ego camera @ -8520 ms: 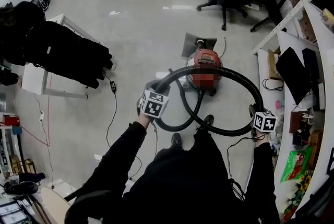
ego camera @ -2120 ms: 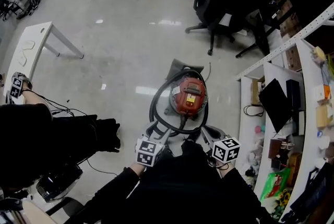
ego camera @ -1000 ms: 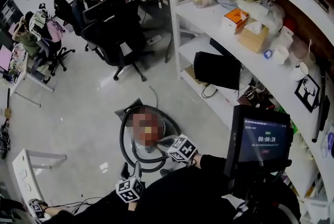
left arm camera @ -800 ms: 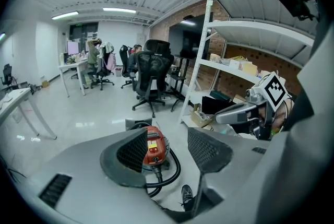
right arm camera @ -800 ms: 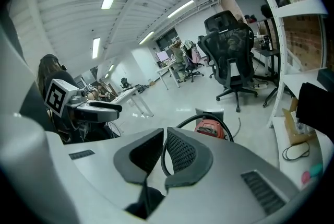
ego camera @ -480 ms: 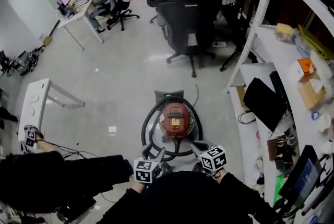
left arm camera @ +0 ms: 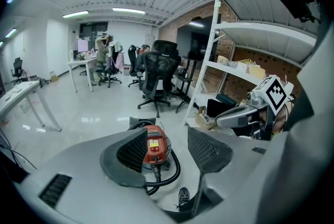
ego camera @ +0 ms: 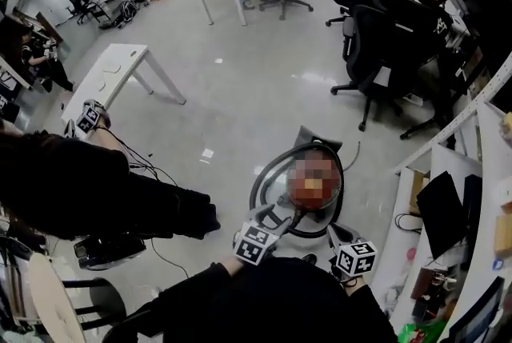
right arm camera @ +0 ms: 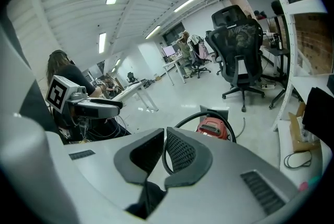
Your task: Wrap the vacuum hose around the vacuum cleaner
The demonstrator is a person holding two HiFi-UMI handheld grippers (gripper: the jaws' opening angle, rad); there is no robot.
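**Head view.** Left gripper (ego camera: 270, 219) is held close to the body with its jaws apart and nothing in them. Right gripper (ego camera: 334, 235), to its right, is clenched on nothing. The vacuum cleaner (ego camera: 312, 181) stands on the floor just beyond both. The vacuum hose (ego camera: 259, 188) lies looped round it.

**Left gripper view.** The pads stand well apart. The cleaner (left arm camera: 155, 147) is seen far off between them, untouched, and the hose (left arm camera: 176, 167) curls at its near side.

**Right gripper view.** The pads meet and hold nothing. The hose (right arm camera: 190, 115) arcs over the cleaner's (right arm camera: 213, 128) far side.

**Risk (judgement).** Nothing seems to pin the coil. A stiff hose could spring open and slide off the body. The person's shoe is close enough to snag it.

**Versus earliest frame.** There both grippers held the hose up in wide loops in front of the cleaner. Now it is released and lies round the body. The head view has also swung since.
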